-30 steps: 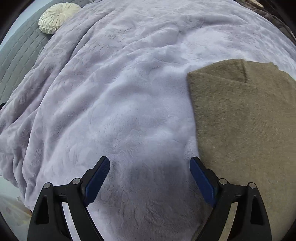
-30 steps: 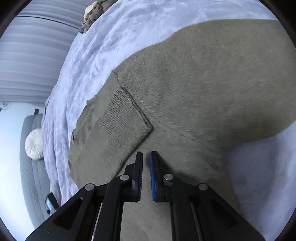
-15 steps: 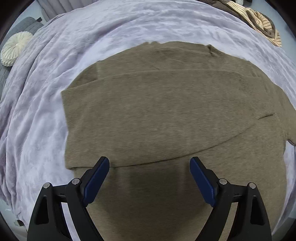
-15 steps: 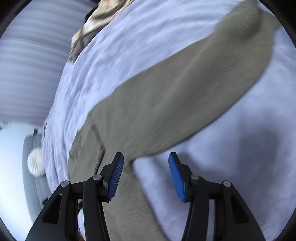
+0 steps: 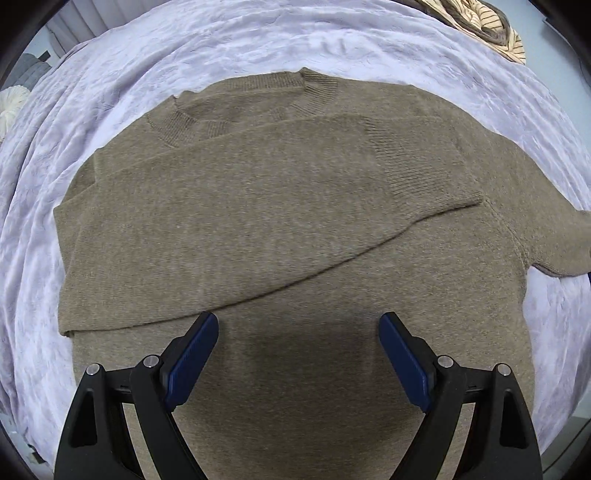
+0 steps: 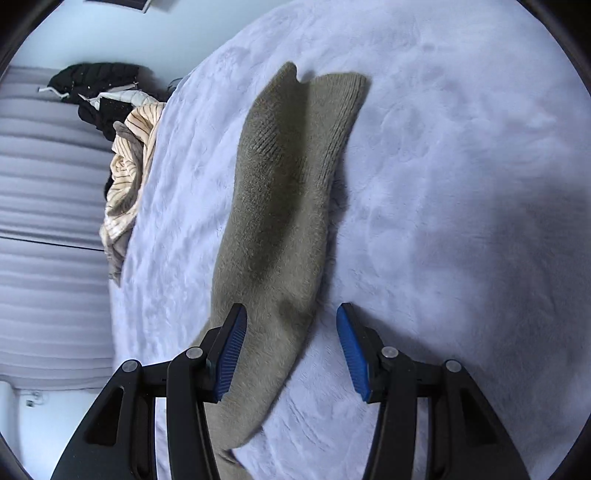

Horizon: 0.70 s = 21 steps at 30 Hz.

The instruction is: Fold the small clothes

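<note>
An olive-brown knitted sweater (image 5: 280, 229) lies flat on the lilac fleece blanket (image 5: 229, 40), collar (image 5: 295, 79) at the far side. One sleeve is folded across the chest, and its ribbed cuff (image 5: 424, 162) rests near the right shoulder. My left gripper (image 5: 298, 332) hovers open over the sweater's lower body with nothing between its fingers. In the right wrist view the other sleeve (image 6: 280, 206) stretches out over the blanket, cuff (image 6: 332, 96) farthest away. My right gripper (image 6: 291, 332) stands open above the sleeve's near end, and its pads do not press on the cloth.
A heap of cream striped clothes (image 6: 129, 166) lies at the blanket's far edge, also in the left wrist view as a striped heap (image 5: 480, 22). A black garment (image 6: 96, 81) sits behind it by pleated curtains (image 6: 44, 184). A round cream cushion (image 5: 11, 107) lies far left.
My left gripper swept from bare blanket to over the sweater. My right gripper, shut a second ago over the folded sleeve's cuff, has opened and swung to the outstretched sleeve.
</note>
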{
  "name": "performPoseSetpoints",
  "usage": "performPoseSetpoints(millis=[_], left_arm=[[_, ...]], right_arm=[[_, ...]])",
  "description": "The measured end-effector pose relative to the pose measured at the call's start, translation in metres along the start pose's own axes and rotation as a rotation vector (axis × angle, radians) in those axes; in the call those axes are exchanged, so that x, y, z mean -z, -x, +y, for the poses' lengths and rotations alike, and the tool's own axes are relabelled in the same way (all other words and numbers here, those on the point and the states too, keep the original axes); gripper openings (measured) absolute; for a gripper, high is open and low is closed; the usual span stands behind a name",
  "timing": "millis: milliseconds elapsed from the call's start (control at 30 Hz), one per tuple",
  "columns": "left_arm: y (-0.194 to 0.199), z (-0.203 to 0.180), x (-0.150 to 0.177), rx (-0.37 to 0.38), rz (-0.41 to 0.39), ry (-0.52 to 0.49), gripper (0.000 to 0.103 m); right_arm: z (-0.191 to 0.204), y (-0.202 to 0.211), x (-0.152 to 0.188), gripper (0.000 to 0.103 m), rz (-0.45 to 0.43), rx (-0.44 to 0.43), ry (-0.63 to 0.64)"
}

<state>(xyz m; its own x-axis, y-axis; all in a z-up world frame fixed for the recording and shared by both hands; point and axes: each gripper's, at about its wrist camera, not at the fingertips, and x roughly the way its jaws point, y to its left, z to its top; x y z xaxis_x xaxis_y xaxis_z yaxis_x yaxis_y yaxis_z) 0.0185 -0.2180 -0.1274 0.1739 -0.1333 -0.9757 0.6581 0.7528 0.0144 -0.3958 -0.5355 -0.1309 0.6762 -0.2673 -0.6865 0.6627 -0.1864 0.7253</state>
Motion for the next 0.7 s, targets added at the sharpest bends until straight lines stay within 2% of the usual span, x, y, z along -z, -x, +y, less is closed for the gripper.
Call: performPoseSetpoints(millis=[33, 67, 100, 167, 233, 367, 467, 567, 633, 667, 700], left_arm=[[0.002, -0.006, 0.002, 0.002, 0.001, 0.001, 0.09], [0.003, -0.007, 0.003, 0.004, 0.0, 0.003, 0.09], [0.005, -0.008, 0.004, 0.009, -0.002, 0.008, 0.09], [0.007, -0.007, 0.005, 0.015, -0.008, 0.014, 0.09], [0.011, -0.004, 0.006, 0.022, -0.015, 0.019, 0.09], [0.014, 0.011, 0.002, 0.032, -0.032, 0.05, 0.09], [0.017, 0.034, 0.0, 0.032, -0.052, 0.094, 0.09], [0.019, 0.057, 0.002, 0.023, -0.057, 0.143, 0.09], [0.018, 0.076, 0.003, 0.012, -0.053, 0.171, 0.09], [0.019, 0.083, 0.006, 0.007, -0.051, 0.184, 0.09], [0.021, 0.088, 0.01, 0.001, -0.049, 0.195, 0.09]], right_arm=[[-0.001, -0.003, -0.002, 0.05, 0.012, -0.022, -0.012], [-0.002, -0.007, -0.005, 0.041, 0.022, -0.072, -0.035], [-0.002, -0.009, -0.005, 0.004, 0.034, -0.114, -0.054], [0.011, -0.011, -0.003, 0.006, 0.045, -0.192, -0.04], [0.039, -0.009, 0.002, 0.006, 0.069, -0.24, 0.066], [0.123, -0.016, 0.032, 0.006, 0.165, -0.288, 0.399], [0.182, -0.035, 0.082, 0.006, 0.266, -0.304, 0.633], [0.22, -0.067, 0.153, 0.006, 0.384, -0.28, 0.835], [0.229, -0.096, 0.205, 0.008, 0.469, -0.219, 0.959], [0.229, -0.111, 0.229, 0.009, 0.5, -0.172, 1.013], [0.227, -0.132, 0.254, 0.011, 0.533, -0.083, 1.066]])
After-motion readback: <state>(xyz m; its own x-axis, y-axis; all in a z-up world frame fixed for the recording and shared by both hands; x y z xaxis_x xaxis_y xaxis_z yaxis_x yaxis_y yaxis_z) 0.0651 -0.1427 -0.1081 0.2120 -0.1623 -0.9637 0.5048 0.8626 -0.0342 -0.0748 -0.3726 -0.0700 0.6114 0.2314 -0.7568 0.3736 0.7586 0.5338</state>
